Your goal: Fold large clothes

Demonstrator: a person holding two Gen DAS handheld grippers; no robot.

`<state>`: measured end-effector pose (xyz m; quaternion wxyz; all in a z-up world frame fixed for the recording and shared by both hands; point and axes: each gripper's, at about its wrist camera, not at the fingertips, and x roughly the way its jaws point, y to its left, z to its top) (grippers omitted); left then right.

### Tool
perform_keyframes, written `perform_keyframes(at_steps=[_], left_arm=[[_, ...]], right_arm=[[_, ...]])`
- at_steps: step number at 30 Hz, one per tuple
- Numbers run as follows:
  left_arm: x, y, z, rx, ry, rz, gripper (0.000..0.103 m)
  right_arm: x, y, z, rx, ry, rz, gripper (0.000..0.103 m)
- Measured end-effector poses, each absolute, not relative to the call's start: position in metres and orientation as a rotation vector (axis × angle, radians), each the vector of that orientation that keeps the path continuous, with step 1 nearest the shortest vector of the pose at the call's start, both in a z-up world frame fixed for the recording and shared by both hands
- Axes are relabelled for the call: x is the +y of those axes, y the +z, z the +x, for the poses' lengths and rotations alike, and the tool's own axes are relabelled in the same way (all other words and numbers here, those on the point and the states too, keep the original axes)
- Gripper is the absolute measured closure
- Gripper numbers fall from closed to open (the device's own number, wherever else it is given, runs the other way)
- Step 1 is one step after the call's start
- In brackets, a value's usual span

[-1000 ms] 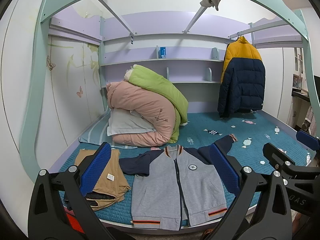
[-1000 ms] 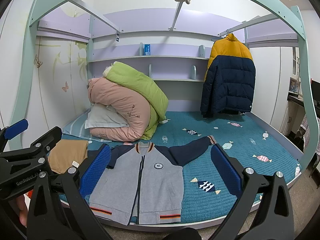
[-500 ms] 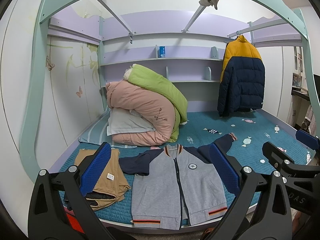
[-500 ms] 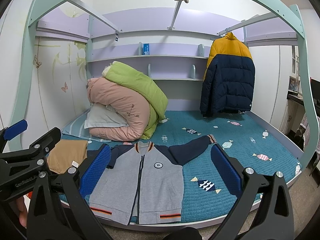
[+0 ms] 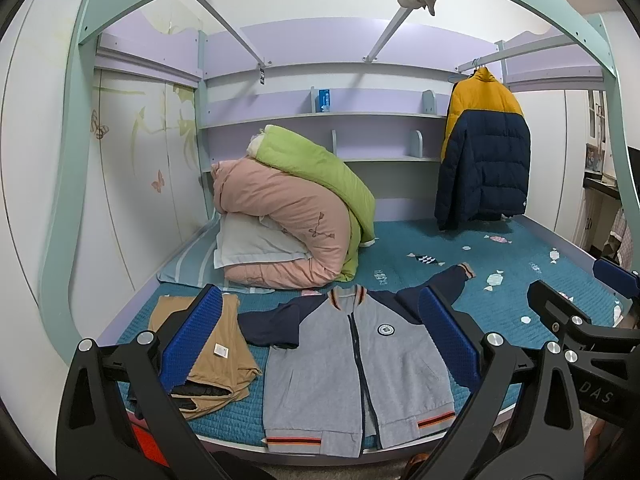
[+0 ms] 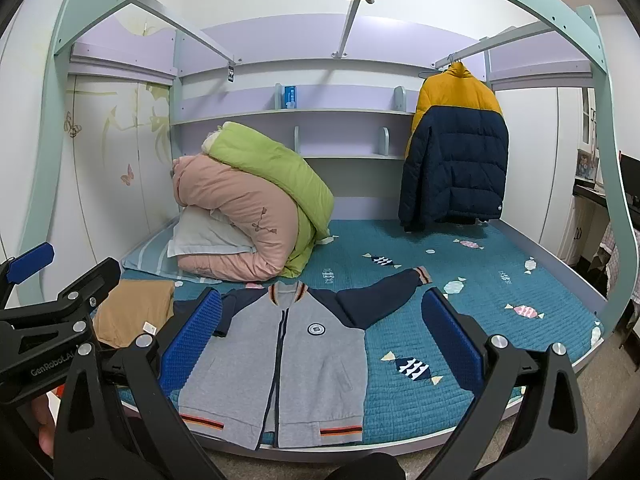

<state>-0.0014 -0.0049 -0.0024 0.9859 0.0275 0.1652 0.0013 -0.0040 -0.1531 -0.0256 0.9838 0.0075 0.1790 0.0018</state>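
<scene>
Left wrist view: tan folded clothes [image 5: 208,344] sit near the bed's [image 5: 560,264] left edge, apparently finished. Right of them, the grey and navy jacket [image 5: 352,364] lies flat, zipped, sleeves spread, not yet folded. Left gripper [image 5: 320,344] and right gripper [image 6: 320,340] hover before it, fingers wide apart, empty. No containers are visible.
</scene>
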Motion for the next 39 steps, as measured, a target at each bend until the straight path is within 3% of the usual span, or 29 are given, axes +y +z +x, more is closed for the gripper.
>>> perform_keyframes(at_steps=[27,39], left_arm=[[-0.001,-0.013,-0.001,0.338,0.002,0.057,0.005],[0.004,-0.048,0.006,0.362,0.005,0.06,0.005]], right_arm=[[-0.154,-0.029,-0.003,0.363,0.004,0.016,0.007],[-0.154,-0.043,0.005,0.378,0.005,0.019,0.007]])
